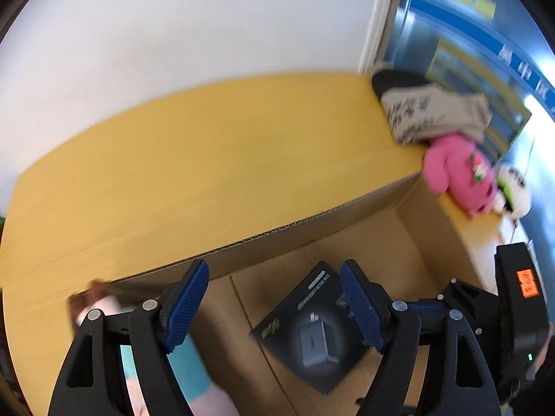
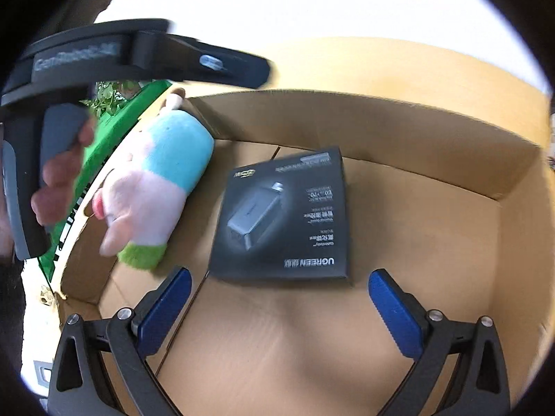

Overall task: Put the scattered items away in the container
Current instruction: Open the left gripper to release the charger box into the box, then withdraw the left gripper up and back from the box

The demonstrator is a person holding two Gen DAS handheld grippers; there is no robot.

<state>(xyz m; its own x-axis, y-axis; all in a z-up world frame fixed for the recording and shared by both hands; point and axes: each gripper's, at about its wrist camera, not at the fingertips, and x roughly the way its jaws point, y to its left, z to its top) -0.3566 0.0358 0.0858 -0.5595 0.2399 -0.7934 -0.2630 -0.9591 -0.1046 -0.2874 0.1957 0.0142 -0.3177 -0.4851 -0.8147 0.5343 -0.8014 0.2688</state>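
Two things are already lying inside the cardboard box (image 2: 399,128). A black charger package (image 2: 284,215) is laid flat on the box floor, near the middle. A soft doll with a blue and pink body (image 2: 156,187) is leaned into the left corner, touching the box wall.

More is left to be done. A pink plush toy (image 1: 458,176) and a white plush toy (image 1: 513,187) are seen on the yellow bench (image 1: 208,159), just past the right end of the box. A beige bag with black print (image 1: 430,111) is lying behind them. The picture is blurry there, so it cannot be said for sure if the bag is meant to be tidied too.

The left gripper (image 1: 277,301) is held wide apart over the box, and nothing is held in it. The right gripper (image 2: 281,315) is also spread wide and empty, low inside the box.

Lots of bare floor is left on the right half of the box. The tall box walls must be cleared when a gripper is lifted out. The far flap is stood up between the box and the bench.
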